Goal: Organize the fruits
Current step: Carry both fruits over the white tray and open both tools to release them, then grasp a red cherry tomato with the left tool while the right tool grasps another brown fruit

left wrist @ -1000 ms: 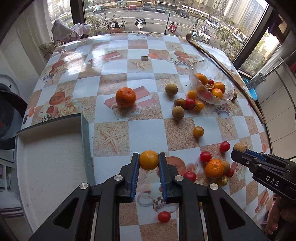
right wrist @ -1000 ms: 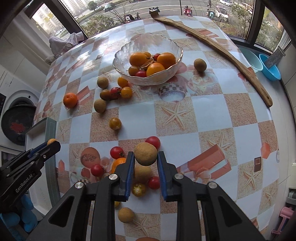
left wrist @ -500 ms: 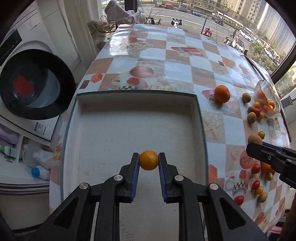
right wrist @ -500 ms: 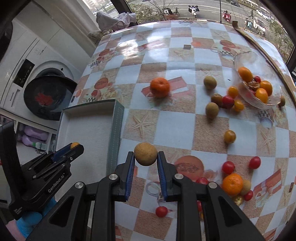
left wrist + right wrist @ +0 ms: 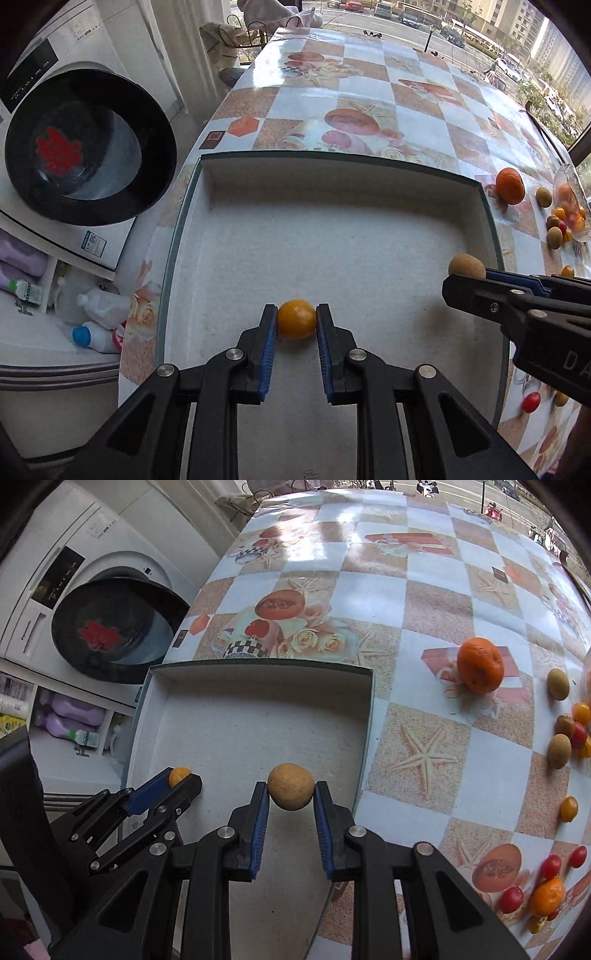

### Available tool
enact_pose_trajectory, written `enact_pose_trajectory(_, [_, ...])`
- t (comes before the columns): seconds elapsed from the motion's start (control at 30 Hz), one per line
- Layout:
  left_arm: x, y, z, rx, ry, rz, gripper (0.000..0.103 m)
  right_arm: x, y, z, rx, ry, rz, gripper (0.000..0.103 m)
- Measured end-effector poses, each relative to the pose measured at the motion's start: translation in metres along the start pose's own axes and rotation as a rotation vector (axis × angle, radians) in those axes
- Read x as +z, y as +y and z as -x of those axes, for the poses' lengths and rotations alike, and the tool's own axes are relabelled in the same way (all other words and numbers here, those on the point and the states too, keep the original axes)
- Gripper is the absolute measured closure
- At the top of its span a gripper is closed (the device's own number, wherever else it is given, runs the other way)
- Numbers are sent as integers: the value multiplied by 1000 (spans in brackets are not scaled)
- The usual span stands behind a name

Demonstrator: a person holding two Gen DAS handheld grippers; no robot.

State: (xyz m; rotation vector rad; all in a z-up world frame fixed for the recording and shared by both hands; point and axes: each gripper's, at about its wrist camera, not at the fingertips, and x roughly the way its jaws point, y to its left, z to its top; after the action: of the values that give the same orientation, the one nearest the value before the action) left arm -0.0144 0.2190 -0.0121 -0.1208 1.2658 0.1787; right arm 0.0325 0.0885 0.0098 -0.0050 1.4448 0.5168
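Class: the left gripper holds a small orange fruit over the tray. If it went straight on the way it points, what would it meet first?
Probably the tray's bare floor, then its far wall. The left gripper, shut on the small orange fruit, points over an unobstructed stretch; depth is hard to judge.

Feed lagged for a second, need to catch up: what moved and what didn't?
Both grippers swung from the scattered fruit to over the white tray. The left gripper keeps its yellow-orange fruit; the right gripper keeps its brown fruit. Nothing was released. Tabletop fruit, including the large orange, stayed put.

The glass bowl (image 5: 570, 206) is cut off by the right edge.
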Motion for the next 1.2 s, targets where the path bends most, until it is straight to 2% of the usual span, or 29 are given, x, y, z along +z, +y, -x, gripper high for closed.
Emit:
enact_pose_trajectory(0.13, [-2,1,-1,-12,-14,-13,79,3,1,-13,-25,37,6,76])
enact_pose_trajectory(0.2, [-3,3,0,-2,-28,-18,47,4,1,-17,-29,55,13,76])
enact_pose_trajectory(0.23, [-4,4,2,5,-52,-14,17,4,3,-18,-34,55,20,75])
enact_pose_trajectory(0.27, [-5,6,7,1,-93,-8,14,5,4,-20,-35,55,26,71])
enact_pose_trajectory(0.3, [-5,8,11,-10,-119,-9,14,6,5,-20,-29,56,28,69])
enact_pose_trajectory(0.33, [-4,9,12,-16,-121,-15,14,6,6,-19,-24,55,29,62])
enact_pose_trajectory(0.47, [-1,8,8,-22,-87,-38,14,10,7,-12,-7,21,17,30])
enact_pose_trajectory(0.53, [-1,10,7,-57,-76,-13,14,11,4,0,19,-11,-1,21])
enact_pose_trajectory(0.67, [-4,9,1,-91,-9,23,14,9,-3,26,47,-79,-29,17])
enact_pose_trajectory(0.73, [-6,6,0,-59,11,28,14,6,-10,37,44,-103,-45,15])
enact_pose_trajectory(0.9, [-13,-4,1,-56,60,17,14,-8,-38,61,18,-146,-116,14])
enact_pose_trajectory(1.2, [-23,-57,40,-90,3,-106,14,-74,-123,90,-101,-146,-281,13])
